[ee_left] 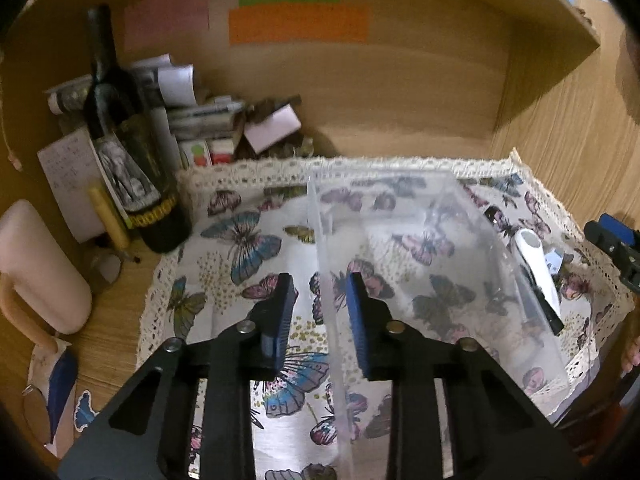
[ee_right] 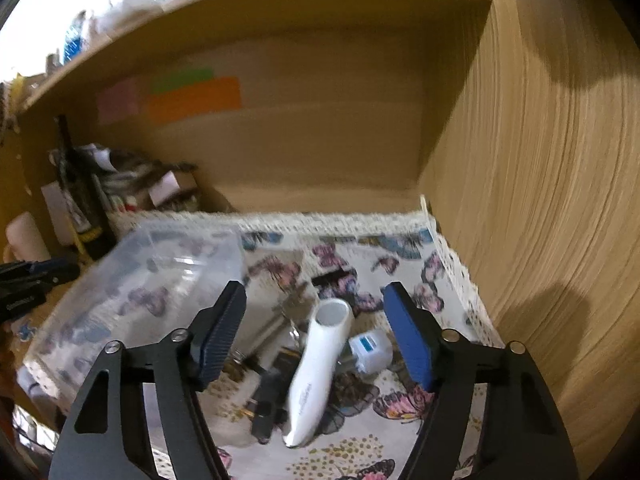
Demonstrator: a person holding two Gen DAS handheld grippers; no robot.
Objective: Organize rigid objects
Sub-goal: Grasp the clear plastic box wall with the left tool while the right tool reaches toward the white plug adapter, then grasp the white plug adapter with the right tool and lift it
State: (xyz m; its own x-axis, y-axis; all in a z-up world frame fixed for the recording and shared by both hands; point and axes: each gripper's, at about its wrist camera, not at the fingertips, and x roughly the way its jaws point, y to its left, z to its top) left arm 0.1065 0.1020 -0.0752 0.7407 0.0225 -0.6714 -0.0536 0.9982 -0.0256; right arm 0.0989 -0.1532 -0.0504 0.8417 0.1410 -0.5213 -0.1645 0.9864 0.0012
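Observation:
A clear plastic box (ee_left: 404, 216) stands on a butterfly-print cloth (ee_left: 240, 248) inside a wooden shelf bay. My left gripper (ee_left: 320, 280) straddles the box's left wall with a small gap on each side, its pads not pressing. To the right of the box lies a white tube-shaped device (ee_right: 320, 360) beside a small white and blue cube (ee_right: 370, 350) and some dark small items (ee_right: 266, 404). My right gripper (ee_right: 315, 289) hovers open over that pile, holding nothing. The box (ee_right: 160, 276) sits left of it. Each gripper shows at the edge of the other's view.
A dark wine bottle (ee_left: 132, 160), a pale pink jug (ee_left: 36, 264) and a heap of papers and boxes (ee_left: 200, 120) crowd the left back corner. Coloured sticky notes (ee_left: 298, 24) hang on the back panel. The wooden side wall (ee_right: 540, 200) stands close on the right.

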